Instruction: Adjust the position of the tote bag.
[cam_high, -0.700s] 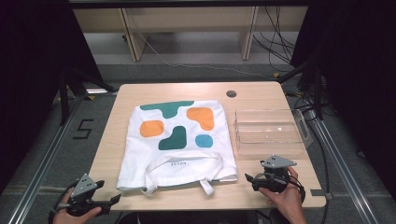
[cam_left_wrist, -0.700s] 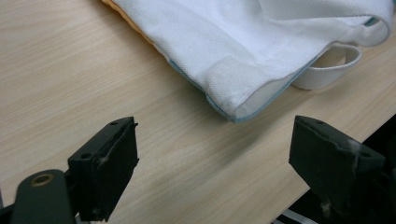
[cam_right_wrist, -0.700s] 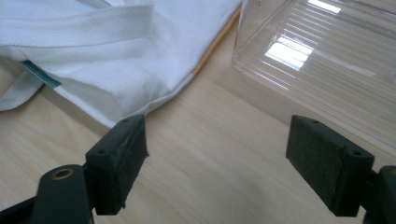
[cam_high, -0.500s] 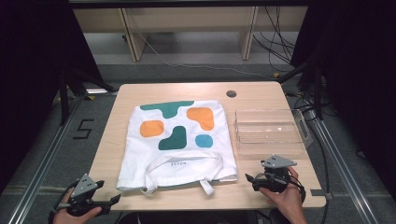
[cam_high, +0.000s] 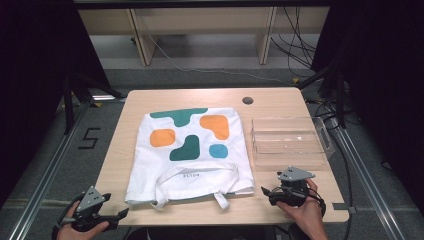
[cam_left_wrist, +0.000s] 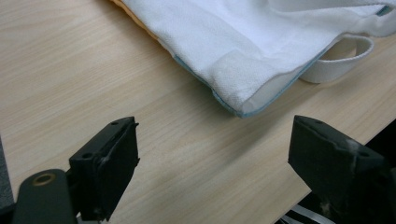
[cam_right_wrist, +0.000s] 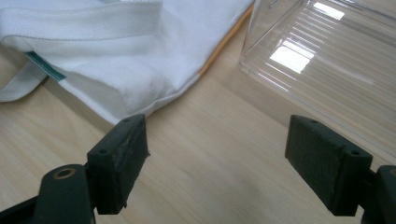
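black tongs (cam_high: 117, 216), grey three-cornered plates (screwed pads), trailing cables

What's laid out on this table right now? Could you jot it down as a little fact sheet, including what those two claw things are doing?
Table: light wooden top
Bag: white tote bag with teal, orange and blue shapes, lying flat, handles toward the person
Container: clear plastic box, empty, right of the bag
Left claw: open, holding nothing, near the bag's near left corner
Right claw: open, holding nothing, near the bag's near right corner

Bag (cam_high: 187, 150) flat on table (cam_high: 280, 102); tray (cam_high: 289, 142) right.
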